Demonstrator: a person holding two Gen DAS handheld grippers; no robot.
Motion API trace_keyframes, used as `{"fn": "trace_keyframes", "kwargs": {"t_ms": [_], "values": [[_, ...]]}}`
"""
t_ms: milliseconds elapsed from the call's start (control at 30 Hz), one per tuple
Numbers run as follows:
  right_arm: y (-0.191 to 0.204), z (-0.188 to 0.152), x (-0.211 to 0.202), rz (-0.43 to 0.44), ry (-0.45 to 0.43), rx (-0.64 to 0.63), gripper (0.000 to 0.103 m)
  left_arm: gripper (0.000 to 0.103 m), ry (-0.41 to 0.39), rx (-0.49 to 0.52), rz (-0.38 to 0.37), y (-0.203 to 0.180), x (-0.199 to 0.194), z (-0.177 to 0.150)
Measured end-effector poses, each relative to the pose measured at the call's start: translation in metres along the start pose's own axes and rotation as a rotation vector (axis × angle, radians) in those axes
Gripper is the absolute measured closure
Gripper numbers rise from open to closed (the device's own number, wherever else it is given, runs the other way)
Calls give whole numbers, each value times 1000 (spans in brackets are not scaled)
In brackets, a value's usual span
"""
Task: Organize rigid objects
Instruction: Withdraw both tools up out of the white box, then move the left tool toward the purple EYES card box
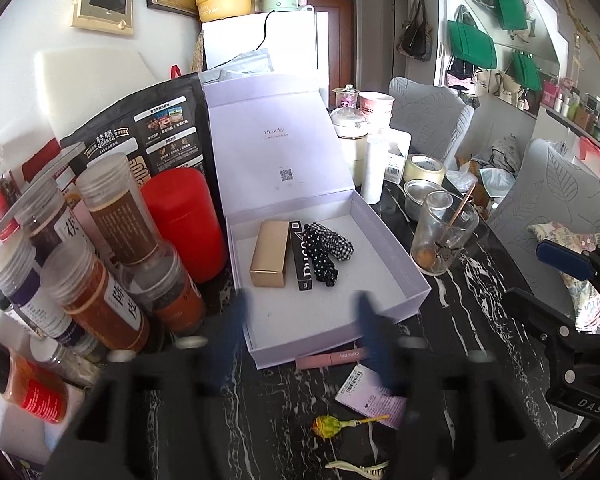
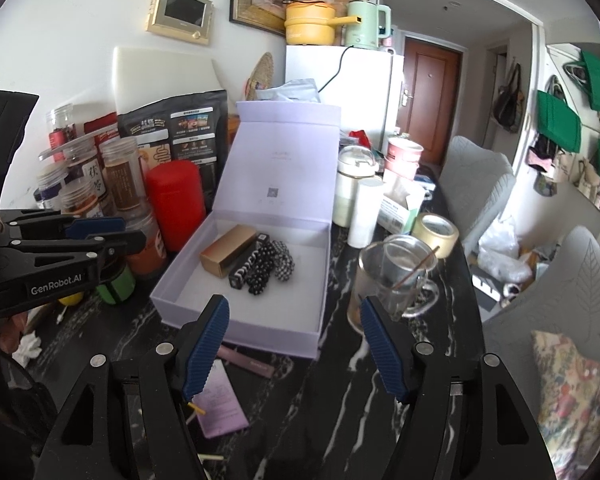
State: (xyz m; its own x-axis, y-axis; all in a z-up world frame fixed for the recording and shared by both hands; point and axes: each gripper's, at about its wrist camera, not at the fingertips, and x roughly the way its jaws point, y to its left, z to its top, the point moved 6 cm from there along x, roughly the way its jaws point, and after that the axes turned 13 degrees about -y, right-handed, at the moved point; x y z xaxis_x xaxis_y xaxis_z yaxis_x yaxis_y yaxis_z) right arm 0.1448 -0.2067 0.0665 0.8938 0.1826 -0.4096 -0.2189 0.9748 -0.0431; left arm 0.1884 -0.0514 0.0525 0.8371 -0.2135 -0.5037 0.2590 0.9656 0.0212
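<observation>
On your left, the jars (image 1: 112, 264) and the red canister (image 1: 180, 220) crowd the wall side of the black marble table (image 1: 480, 300), and your left gripper (image 1: 300, 336) hangs with its jaws parted and nothing between them, over the near edge of the lavender box (image 1: 404, 268). That box sits open mid-table, holding a gold carton (image 1: 269, 254), a black tube (image 1: 301, 256) and dotted hair ties (image 1: 328, 248) side by side, with a pink tube (image 1: 332, 358) lying just outside its front wall. To the right your right gripper (image 2: 294, 356) also stands open and empty, near the glass mug (image 2: 392, 276) with its stick
</observation>
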Motion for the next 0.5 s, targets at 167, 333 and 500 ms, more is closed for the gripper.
{"fn": "trace_keyframes", "kwargs": {"t_ms": [167,333,500], "values": [[-1,-15,-8,-8,15,10,34,0,-18,-14,2,2,-10,-9],[1,-29,-13,-10,24,25,34,0,2,-2,26,5,-13,-25],[7,-41,-16,-7,38,25,34,0,22,11,24,7,-14,-39]]}}
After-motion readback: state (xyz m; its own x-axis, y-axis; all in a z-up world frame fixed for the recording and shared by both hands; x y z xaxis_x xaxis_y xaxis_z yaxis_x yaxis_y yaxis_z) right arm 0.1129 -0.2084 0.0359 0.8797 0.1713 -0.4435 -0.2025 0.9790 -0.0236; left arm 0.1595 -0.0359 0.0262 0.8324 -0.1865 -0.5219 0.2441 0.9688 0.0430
